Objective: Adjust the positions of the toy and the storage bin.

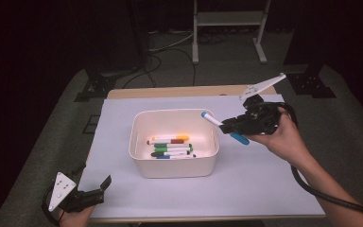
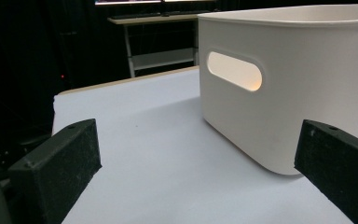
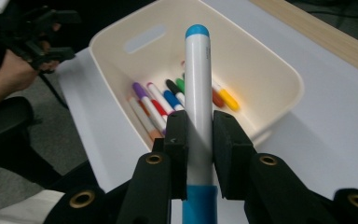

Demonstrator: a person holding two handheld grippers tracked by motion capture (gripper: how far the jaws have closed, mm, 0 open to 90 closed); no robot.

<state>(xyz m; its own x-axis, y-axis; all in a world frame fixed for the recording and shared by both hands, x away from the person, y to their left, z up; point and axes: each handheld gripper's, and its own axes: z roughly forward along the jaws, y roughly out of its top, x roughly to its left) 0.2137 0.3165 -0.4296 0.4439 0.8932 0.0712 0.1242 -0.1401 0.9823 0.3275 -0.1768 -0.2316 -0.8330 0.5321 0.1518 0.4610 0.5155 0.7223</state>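
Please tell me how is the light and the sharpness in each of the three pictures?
High view: the white table cover is brightly lit, the room behind is dark, and the picture is slightly soft. Left gripper view: the bin is sharp, light glows through its handle slot, and the left claw is near and softer. Right gripper view: the blue-capped marker is sharp, without glare.

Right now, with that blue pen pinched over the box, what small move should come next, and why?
Probably carry the right gripper a little further over the bin, then let go. Its jaws are clamped on the blue marker, whose tip already points across the rim at the other markers lying inside, but most of it looks to hang outside. The left gripper rests open, away at the table's near corner.
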